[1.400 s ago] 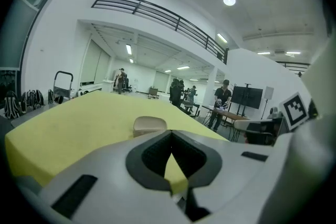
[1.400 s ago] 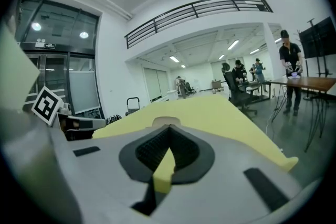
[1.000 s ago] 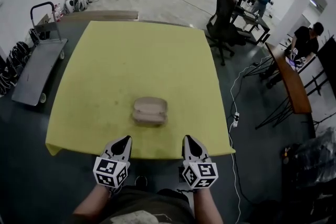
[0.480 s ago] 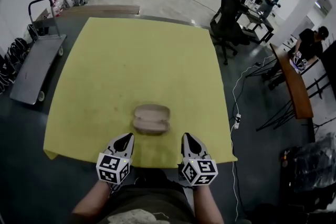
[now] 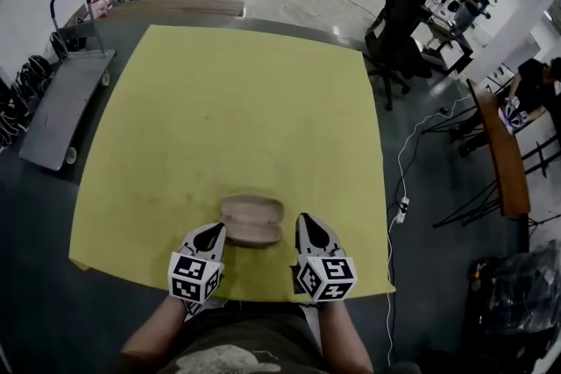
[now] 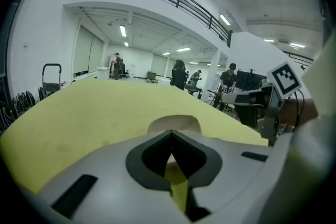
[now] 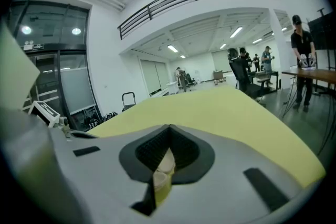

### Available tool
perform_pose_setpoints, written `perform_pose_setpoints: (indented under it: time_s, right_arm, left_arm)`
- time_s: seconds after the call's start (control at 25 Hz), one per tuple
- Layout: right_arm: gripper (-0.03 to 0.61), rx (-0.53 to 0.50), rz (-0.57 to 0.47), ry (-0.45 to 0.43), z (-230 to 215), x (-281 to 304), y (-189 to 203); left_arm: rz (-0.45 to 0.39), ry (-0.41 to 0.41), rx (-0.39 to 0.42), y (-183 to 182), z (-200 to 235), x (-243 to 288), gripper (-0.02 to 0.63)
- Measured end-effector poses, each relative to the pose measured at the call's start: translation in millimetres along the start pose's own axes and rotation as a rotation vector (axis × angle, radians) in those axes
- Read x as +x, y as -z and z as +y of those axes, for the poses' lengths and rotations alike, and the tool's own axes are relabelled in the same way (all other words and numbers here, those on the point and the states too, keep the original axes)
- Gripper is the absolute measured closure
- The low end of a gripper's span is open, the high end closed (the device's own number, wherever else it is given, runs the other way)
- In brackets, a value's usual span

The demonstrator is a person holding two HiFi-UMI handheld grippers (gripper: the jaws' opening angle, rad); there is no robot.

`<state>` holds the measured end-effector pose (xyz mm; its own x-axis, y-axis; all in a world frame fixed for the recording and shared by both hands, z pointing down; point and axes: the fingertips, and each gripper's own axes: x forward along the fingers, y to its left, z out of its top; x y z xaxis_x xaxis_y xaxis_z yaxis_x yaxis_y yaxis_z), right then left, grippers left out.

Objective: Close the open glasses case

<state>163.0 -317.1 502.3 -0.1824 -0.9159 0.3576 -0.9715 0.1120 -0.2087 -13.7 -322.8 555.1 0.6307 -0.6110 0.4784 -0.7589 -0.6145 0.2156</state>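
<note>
Lying near the front edge of the bench (image 5: 228, 101), the glasses case (image 5: 252, 219) is a rounded oblong shell of tan colour with a smooth, matt face; in the left gripper view its pale arched lid stands raised. The bench top is covered in a yellow, cloth-like surface with faint dark marks. The left tongs (image 5: 213, 230) sit just beside the case's left end and the right tongs (image 5: 303, 220) just beside its right end; both pairs are pressed together at the tips with nothing held, and neither visibly touches the case. No object lies between tongs and case. Left of the bench stands a flat grey trolley (image 5: 61, 105) with a tubular handle. To the right are a black office chair (image 5: 399, 22), a white cable (image 5: 412, 144) on the dark floor, and a long wooden desk (image 5: 500, 153).
</note>
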Motion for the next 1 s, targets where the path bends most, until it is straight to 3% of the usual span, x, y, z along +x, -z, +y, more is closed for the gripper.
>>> perform_pose_setpoints:
  time_s: [0.6,0.84,1.0]
  right_arm:
    - [0.589,0.002,0.066,-0.027,-5.5,39.5,5.7]
    - [0.591,0.002,0.049,-0.068,0.6,41.4,5.6]
    - [0.591,-0.062,0.080,-0.118,12.4,49.4,12.7]
  left_arm:
    - [0.147,-0.008,-0.026,43.9,8.8,13.9,0.606]
    - [0.169,0.004,-0.023,58.4,2.5,11.3,0.606]
    - [0.169,0.006,-0.015,64.3,2.2,10.5,0.606]
